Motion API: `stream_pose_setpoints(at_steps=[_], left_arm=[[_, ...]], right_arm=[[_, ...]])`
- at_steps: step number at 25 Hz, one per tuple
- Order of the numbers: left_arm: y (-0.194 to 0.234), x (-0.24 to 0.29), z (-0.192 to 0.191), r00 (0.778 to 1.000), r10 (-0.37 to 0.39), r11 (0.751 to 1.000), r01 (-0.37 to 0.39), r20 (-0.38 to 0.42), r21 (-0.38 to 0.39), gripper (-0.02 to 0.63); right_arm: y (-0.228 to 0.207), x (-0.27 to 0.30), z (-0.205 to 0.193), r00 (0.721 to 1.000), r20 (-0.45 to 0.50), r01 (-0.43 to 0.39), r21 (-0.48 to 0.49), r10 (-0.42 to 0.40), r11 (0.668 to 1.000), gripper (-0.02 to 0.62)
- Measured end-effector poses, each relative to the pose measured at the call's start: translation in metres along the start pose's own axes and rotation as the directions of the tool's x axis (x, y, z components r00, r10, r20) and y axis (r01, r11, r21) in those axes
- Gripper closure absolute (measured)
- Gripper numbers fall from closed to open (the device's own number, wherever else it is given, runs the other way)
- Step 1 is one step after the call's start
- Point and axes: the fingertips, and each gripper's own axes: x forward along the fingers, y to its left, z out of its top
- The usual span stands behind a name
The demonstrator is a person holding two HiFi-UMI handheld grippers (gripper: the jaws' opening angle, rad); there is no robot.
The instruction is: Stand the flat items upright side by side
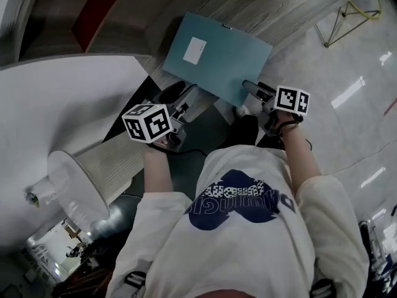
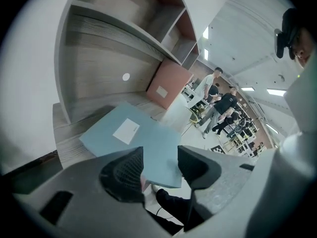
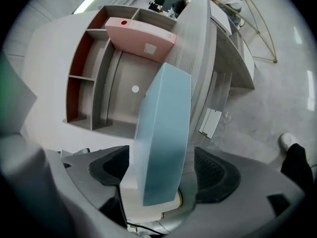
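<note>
Blue folder [image 1: 217, 54] lies flat on the wooden shelf [image 1: 291, 2], its near corner overhanging the edge, so I can get under it. Left gripper [image 2: 161, 162] gapes around that corner. Right gripper [image 3: 161, 167] straddles the edge with jaws apart, not pressing. Pink folder [image 3: 143, 36] sits deeper in.

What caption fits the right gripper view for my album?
Open fingers of the right gripper straddle the edge of a blue folder lying on a wooden shelf, a pink folder behind.
</note>
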Motion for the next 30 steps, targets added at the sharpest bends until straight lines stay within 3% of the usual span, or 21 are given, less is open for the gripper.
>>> stream_pose_setpoints(at_steps=[6,9,14,18,23,30], left_arm=[[0.022,-0.001,-0.002,0.999,0.002,1.0,0.0,-0.054,0.028,0.383],[0.034,0.001,0.001,0.997,0.012,0.999,-0.009,-0.076,0.048,0.383],[0.056,0.007,0.01,0.99,0.044,0.992,-0.027,-0.134,0.125,0.383],[0.081,0.016,0.021,0.976,0.097,0.972,-0.051,-0.197,0.227,0.383],[0.114,0.027,0.03,0.945,0.195,0.931,-0.094,-0.263,0.352,0.383],[0.134,0.038,0.02,0.92,0.22,0.924,-0.09,-0.325,0.372,0.383]], right_arm=[[-0.005,0.018,-0.005,1.0,-0.016,-0.019,0.023,0.019,1.0,0.219],[-0.006,0.021,-0.008,0.999,-0.025,-0.026,0.023,0.027,0.999,0.27],[-0.011,0.016,-0.007,0.999,-0.027,-0.028,0.029,0.029,0.999,0.279],[-0.014,0.017,-0.007,0.999,-0.03,-0.021,0.025,0.022,0.999,0.288],[-0.017,0.017,-0.006,0.999,-0.05,-0.001,0.024,0.002,1.0,0.293],[-0.017,0.011,-0.001,0.99,-0.138,-0.04,-0.02,0.037,0.999,0.296]])
